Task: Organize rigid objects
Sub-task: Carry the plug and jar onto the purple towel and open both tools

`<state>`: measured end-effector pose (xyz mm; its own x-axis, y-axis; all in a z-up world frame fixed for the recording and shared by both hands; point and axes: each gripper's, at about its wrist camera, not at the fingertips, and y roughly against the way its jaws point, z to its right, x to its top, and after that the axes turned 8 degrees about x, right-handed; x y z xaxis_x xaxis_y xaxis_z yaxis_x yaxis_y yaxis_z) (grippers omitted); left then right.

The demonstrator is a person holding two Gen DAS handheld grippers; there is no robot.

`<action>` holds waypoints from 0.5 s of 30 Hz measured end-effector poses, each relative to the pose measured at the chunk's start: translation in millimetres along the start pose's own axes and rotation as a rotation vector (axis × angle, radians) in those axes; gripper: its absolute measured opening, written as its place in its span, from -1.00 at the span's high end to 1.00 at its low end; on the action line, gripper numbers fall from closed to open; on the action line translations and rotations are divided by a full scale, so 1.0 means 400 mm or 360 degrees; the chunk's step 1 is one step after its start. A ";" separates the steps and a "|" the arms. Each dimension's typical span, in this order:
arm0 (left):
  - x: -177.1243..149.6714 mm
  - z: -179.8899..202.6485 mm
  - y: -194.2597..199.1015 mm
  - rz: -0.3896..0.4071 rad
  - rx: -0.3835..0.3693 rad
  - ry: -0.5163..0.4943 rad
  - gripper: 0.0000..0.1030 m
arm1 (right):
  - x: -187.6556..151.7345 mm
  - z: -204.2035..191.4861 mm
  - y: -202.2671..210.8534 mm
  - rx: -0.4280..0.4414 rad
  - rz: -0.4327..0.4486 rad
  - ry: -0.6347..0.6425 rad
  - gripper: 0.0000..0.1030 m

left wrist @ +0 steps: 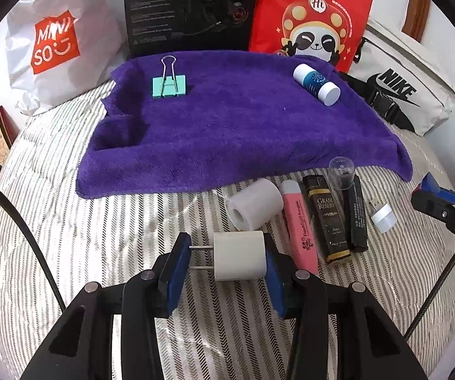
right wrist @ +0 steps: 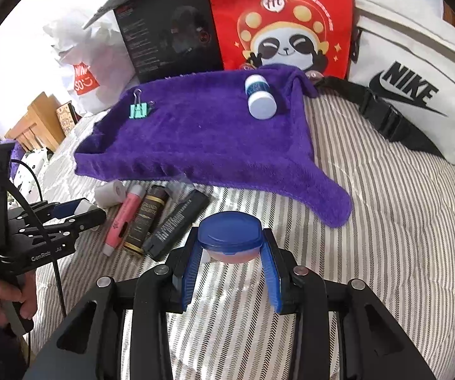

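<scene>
My left gripper has its jaws narrowed onto a white plug adapter, the prongs against one pad and the flat end against the other, above the striped bed. My right gripper pinches a small blue-lidded jar; what it holds I cannot tell. A binder clip and a small bottle lie on the purple towel.

White plug charger (prongs leftward) and blue-lidded jar above striped bedding.
</scene>
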<state>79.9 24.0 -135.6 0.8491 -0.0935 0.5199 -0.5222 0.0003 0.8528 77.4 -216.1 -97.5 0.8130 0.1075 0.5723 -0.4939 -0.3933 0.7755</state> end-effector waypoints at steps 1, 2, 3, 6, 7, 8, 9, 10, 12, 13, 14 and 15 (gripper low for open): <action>0.002 -0.001 0.002 0.0002 -0.0003 0.0005 0.18 | 0.005 -0.004 0.005 0.0005 0.0009 0.0006 0.29; 0.004 -0.003 0.006 0.0005 -0.0013 0.0012 0.18 | 0.010 -0.009 0.010 0.0011 0.0019 0.0013 0.29; 0.006 -0.007 0.009 0.0007 -0.0027 0.0023 0.18 | 0.014 -0.013 0.014 0.0016 0.0027 0.0018 0.29; 0.015 -0.019 0.017 0.0016 -0.0044 0.0052 0.18 | 0.025 -0.026 0.026 0.0023 0.0050 0.0038 0.29; 0.017 -0.022 0.020 0.0021 -0.0044 0.0058 0.18 | 0.028 -0.030 0.029 0.0025 0.0055 0.0044 0.29; 0.019 -0.025 0.024 0.0027 -0.0047 0.0063 0.18 | 0.031 -0.033 0.032 0.0025 0.0058 0.0049 0.29; 0.021 -0.027 0.027 0.0030 -0.0050 0.0066 0.18 | 0.033 -0.036 0.035 0.0027 0.0060 0.0055 0.29; 0.024 -0.031 0.031 0.0034 -0.0051 0.0072 0.18 | 0.035 -0.039 0.037 0.0030 0.0060 0.0062 0.29; 0.030 -0.037 0.041 0.0047 -0.0050 0.0078 0.19 | 0.039 -0.043 0.041 0.0028 0.0063 0.0071 0.29; 0.032 -0.039 0.045 0.0052 -0.0049 0.0080 0.19 | 0.041 -0.045 0.042 0.0029 0.0065 0.0074 0.29; 0.036 -0.041 0.048 0.0056 -0.0049 0.0081 0.19 | 0.044 -0.047 0.043 0.0030 0.0066 0.0077 0.29; 0.040 -0.043 0.052 0.0061 -0.0047 0.0083 0.19 | 0.047 -0.049 0.045 0.0032 0.0065 0.0080 0.29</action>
<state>84.0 39.7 -108.5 0.8319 -0.0411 0.5534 -0.5525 0.0321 0.8329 77.6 -203.2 -67.6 0.7753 0.1365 0.6167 -0.5198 -0.4166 0.7458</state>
